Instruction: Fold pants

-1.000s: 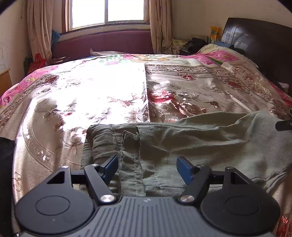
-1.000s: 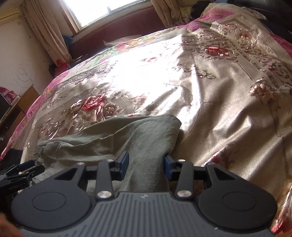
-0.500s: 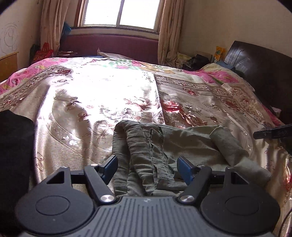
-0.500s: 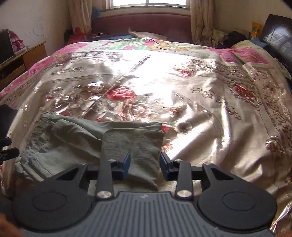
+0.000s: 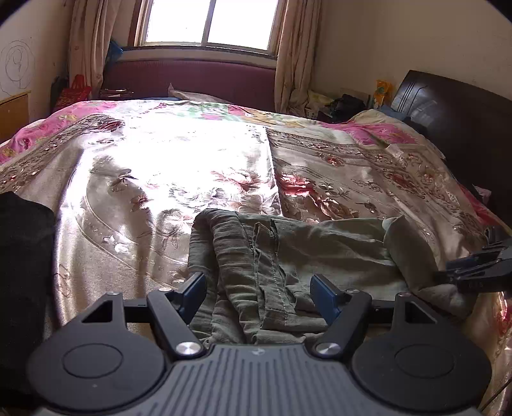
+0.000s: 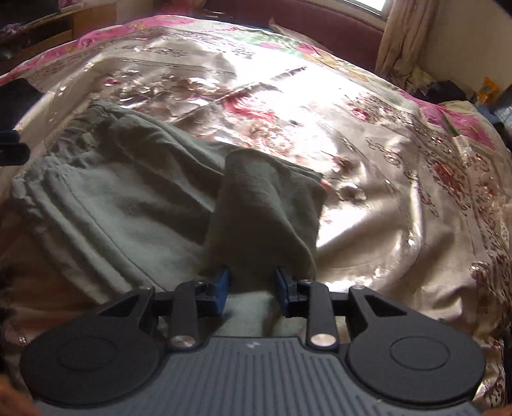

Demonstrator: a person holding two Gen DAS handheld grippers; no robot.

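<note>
The olive green pants (image 5: 297, 256) lie bunched on the floral satin bedspread (image 5: 179, 172), waistband at the left. My left gripper (image 5: 257, 289) is open, its jaws wide apart over the waistband end, holding nothing. My right gripper (image 6: 251, 288) is shut on the pants' leg end (image 6: 265, 208), which rises in a fold and drapes back over the rest of the pants (image 6: 121, 204). The right gripper also shows at the right edge of the left wrist view (image 5: 476, 272).
A dark headboard (image 5: 454, 118) stands at the right. A window (image 5: 208, 22) with curtains and a maroon ledge lie beyond the bed. A black cloth (image 5: 22, 272) sits at the left edge. A wooden cabinet (image 5: 12, 112) is at far left.
My right gripper has carried the leg end leftward over the pants, so the garment is shorter and doubled. The left gripper has stayed open over the waistband, drawing back slightly.
</note>
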